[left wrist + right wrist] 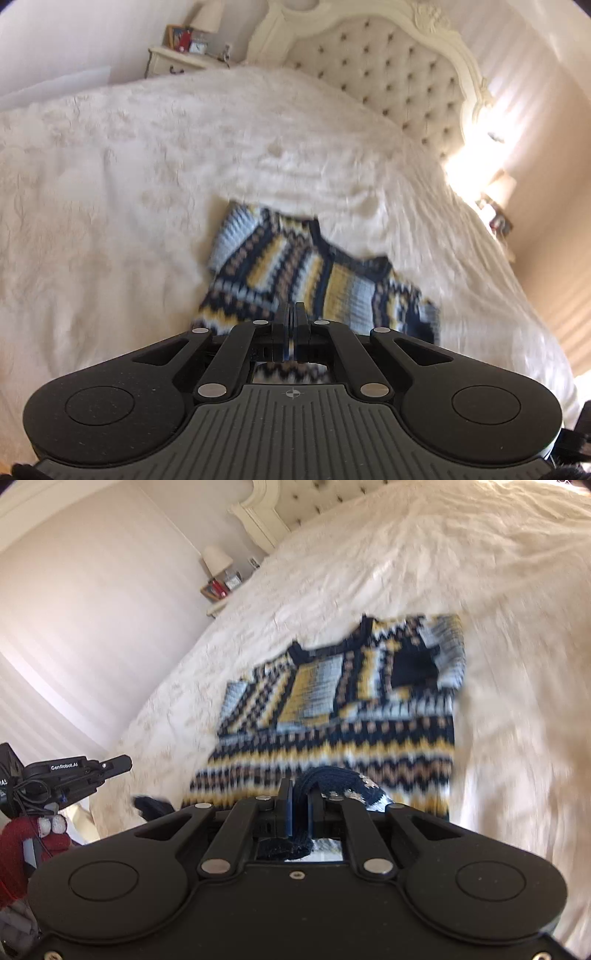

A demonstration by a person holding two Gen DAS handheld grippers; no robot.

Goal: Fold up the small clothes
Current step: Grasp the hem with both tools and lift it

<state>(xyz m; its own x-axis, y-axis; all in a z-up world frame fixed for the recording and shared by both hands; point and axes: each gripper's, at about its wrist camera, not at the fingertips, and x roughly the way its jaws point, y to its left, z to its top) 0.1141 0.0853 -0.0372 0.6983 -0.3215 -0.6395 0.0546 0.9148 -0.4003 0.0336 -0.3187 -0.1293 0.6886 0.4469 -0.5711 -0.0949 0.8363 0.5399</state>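
White quilted bedding (122, 177) covers a bed with a tufted cream headboard (399, 74), and on it lies a patterned knit sweater (332, 709) in navy, yellow and pale blue. Both claws pinch its near hem: the left gripper (293, 314) closed thin on the edge, the right gripper (299, 794) clamped on a bunched navy fold. Beside the bed, a nightstand (173, 59) carries a lamp (208, 14).
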